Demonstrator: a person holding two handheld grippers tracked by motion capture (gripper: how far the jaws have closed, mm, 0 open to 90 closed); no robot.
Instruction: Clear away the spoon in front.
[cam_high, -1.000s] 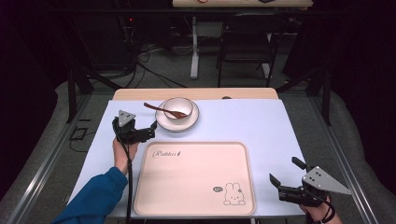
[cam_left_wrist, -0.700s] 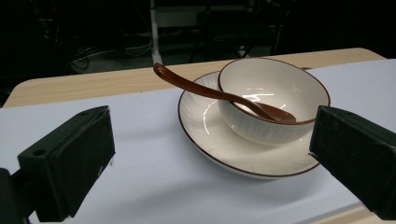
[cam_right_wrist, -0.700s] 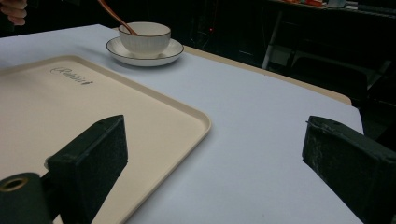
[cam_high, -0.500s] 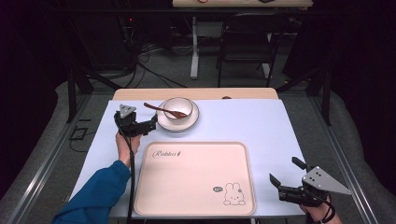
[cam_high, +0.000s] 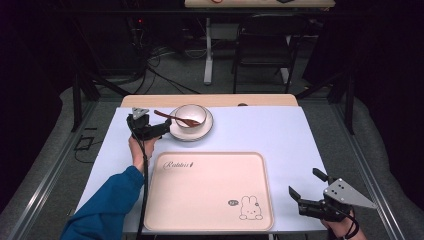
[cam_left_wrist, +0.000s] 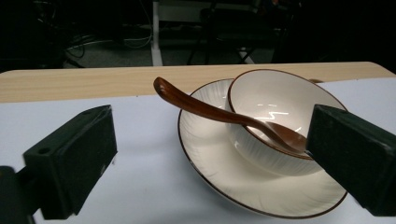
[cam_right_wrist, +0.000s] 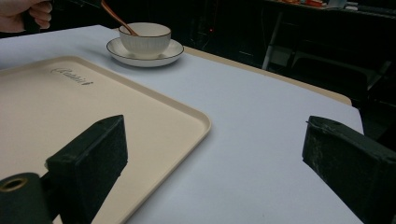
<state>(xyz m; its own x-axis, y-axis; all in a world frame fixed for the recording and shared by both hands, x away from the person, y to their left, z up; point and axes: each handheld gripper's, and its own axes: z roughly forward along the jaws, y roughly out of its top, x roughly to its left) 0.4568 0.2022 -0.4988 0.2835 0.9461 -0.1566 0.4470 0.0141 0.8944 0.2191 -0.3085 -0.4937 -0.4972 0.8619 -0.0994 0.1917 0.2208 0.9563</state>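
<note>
Spoon (cam_left_wrist: 224, 114) is the thing being gone after, a glossy brown one; its bowl end sits down inside the white bowl (cam_left_wrist: 280, 107) and its handle leans out over the rim, pointing up and away, right between the jaws of the left hand-held gripper (cam_high: 150, 131); the bowl itself stands on a white brown-rimmed saucer (cam_left_wrist: 205, 149), also straight ahead of that gripper and touching nothing else; besides the spoon the bowl looks empty, as far as I can see.

Progress-wise I'd say barely started; the left hand-held gripper has its jaws spread wide with nothing between the pads, lined up on either side of the spoon and bowl but not touching them; so the approach looks done, and the actual pinch and lift are left.

Beige tray (cam_high: 210, 192) with the little rabbit print lies nearer the person than the left hand-held gripper, and it's bare; my guess is that's where things end up, but nothing's on it.

Right hand-held gripper (cam_high: 312, 202) hangs at the near right corner of the desk (cam_high: 260, 130), just beside the tray's edge; jaws wide apart, holding nothing.
</note>
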